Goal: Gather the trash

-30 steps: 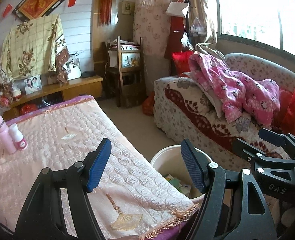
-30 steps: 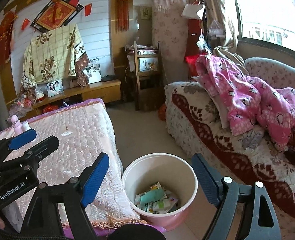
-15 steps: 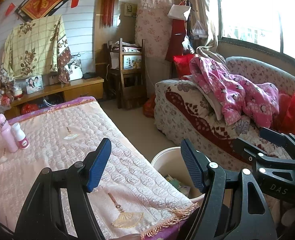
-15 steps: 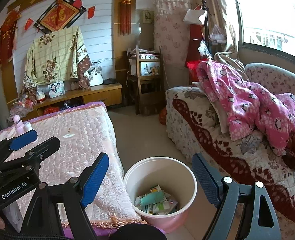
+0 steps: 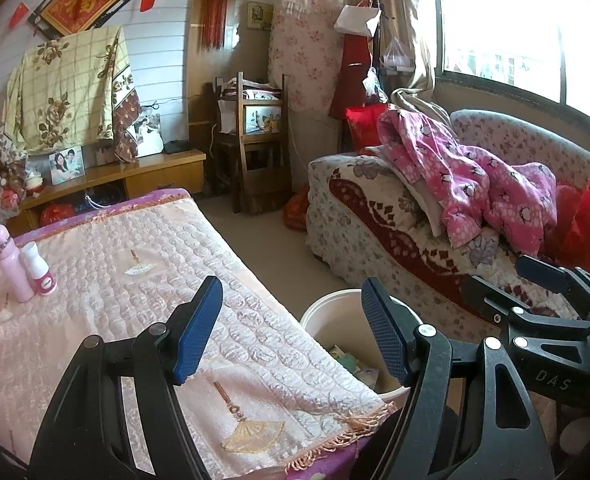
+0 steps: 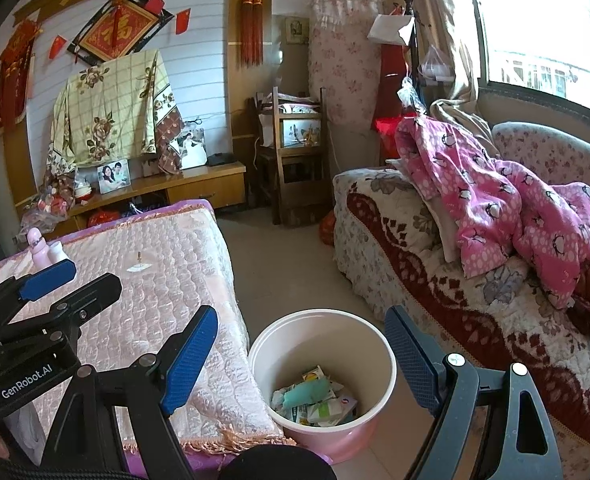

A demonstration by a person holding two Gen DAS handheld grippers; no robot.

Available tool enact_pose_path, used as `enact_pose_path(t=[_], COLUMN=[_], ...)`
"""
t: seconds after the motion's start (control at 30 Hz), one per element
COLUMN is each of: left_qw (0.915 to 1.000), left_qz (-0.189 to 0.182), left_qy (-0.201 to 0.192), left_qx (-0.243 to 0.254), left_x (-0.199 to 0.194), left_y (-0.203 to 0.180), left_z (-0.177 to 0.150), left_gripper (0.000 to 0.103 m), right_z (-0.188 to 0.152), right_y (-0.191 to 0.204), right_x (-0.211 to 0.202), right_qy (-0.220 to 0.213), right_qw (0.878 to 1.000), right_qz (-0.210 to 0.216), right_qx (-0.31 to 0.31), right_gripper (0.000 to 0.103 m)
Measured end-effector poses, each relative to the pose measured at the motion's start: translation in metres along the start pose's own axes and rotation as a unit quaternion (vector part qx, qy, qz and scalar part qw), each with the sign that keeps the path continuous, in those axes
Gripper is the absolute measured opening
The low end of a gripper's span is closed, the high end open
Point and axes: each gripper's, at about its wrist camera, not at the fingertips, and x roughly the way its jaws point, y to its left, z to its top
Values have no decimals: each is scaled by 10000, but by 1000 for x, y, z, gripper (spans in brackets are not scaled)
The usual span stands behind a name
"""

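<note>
A pink-white bin (image 6: 369,354) stands on the floor between the low table and the sofa, with wrappers and a teal packet (image 6: 309,394) inside. In the left wrist view the bin (image 5: 335,320) shows partly behind the table corner. My left gripper (image 5: 293,330) is open and empty, above the table's near corner. My right gripper (image 6: 301,358) is open and empty, held above the bin. Each gripper also shows at the edge of the other's view.
A low table under a pink quilted cloth (image 5: 115,280) holds two pink-white bottles (image 5: 23,266) at its far left. A floral sofa (image 6: 455,272) with a pink blanket (image 6: 507,208) is on the right. A wooden cabinet (image 5: 135,176) and chair (image 5: 259,152) stand at the back.
Both grippers have tilted up slightly, so the room sits lower in both views. Both stay open and empty. The bin and bottles have not moved.
</note>
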Motion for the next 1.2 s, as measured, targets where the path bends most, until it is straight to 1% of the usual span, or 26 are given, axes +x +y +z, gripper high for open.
enact_pose_path(t=[0.37,0.57,0.63,0.73,0.8,1.2], left_qw=[10000,10000,9999,9995,9993,9998], left_qz=[17,-45,18,244,292,84], left_qy=[36,70,96,86,85,165], left_qx=[22,-1,25,157,212,92], left_x=[1,2,2,2,2,5], left_y=[5,7,6,3,1,4], left_z=[0,-1,-1,-1,-1,-1], left_gripper=[71,71,71,71,71,71], right_z=[-2,-2,-2,-3,-3,-8], right_y=[1,-1,0,-3,-4,-8], right_x=[1,2,2,5,5,12], right_qy=[28,25,31,32,39,115], right_qw=[10000,10000,10000,10000,10000,9999], right_qz=[12,4,5,16,13,-21], right_qx=[15,9,11,17,11,30], right_gripper=[84,84,84,84,84,84])
